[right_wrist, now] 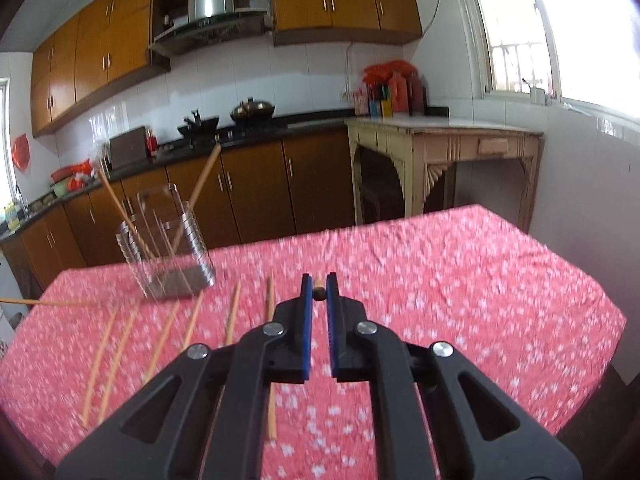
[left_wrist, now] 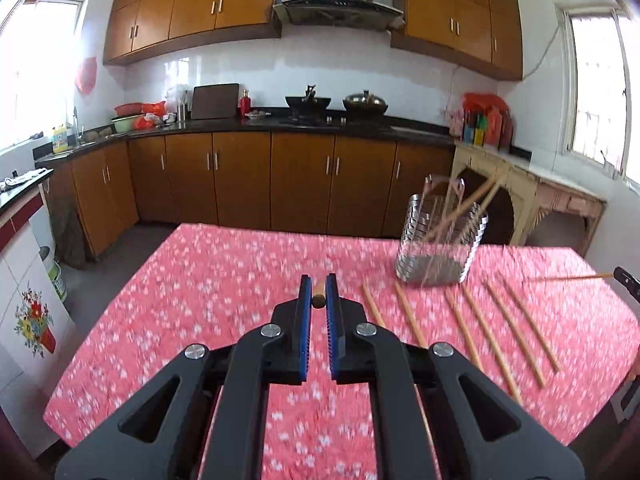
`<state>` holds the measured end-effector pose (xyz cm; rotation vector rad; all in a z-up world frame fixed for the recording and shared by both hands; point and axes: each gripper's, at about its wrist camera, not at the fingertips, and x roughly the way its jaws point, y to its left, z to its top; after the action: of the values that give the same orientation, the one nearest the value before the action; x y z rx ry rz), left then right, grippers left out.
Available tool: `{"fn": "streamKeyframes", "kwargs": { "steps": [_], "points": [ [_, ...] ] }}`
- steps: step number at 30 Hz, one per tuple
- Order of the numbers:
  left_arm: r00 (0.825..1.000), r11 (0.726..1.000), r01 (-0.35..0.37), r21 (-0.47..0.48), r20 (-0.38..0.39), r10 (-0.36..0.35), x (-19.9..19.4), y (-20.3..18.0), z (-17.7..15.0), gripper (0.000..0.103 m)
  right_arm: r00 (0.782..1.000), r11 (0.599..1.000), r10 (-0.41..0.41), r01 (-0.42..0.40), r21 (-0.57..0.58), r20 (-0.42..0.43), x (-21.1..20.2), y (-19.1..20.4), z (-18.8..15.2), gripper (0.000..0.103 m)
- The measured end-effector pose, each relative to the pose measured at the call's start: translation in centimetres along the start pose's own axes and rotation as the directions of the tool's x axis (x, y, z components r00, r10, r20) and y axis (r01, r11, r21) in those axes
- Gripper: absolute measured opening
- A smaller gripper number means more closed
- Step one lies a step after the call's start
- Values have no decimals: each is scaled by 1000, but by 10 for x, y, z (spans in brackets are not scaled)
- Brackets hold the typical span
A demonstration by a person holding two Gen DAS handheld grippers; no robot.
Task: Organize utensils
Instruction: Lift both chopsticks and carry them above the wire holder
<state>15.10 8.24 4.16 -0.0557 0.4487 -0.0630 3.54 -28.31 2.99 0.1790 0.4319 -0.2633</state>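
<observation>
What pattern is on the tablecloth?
The tablecloth is pinkish red with small white flowers, shown best in the right wrist view.

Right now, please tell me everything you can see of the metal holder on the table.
The holder is a small open basket that looks like shiny steel, its walls made of stacked horizontal bands with gaps between, over a darker base. It stands on the pink flowered tablecloth, toward the far edge, and appears slightly tilted, though blur makes this uncertain. Two chopsticks lean inside it, their tops pointing apart above the rim. More chopsticks lie on the cloth in front of it. Neither gripper touches it.
</observation>
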Motion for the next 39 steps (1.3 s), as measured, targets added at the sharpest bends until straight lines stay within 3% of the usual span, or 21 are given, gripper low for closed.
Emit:
{"fn": "streamKeyframes", "kwargs": {
  "steps": [13, 23, 39],
  "points": [
    [998, 1000, -8, -3, 60, 8, 12, -5, 69, 7, 995, 999, 49, -50, 15, 87, 6, 18, 77, 8],
    [996, 1000, 22, 11, 85, -23, 15, -16, 101, 7, 982, 993, 116, -117, -6, 146, 6, 46, 124, 8],
    [981, 993, 107, 46, 157, -113, 14, -63, 173, 7, 934, 965, 259, -262, -21, 245, -5, 96, 210, 8]
  ]
}}
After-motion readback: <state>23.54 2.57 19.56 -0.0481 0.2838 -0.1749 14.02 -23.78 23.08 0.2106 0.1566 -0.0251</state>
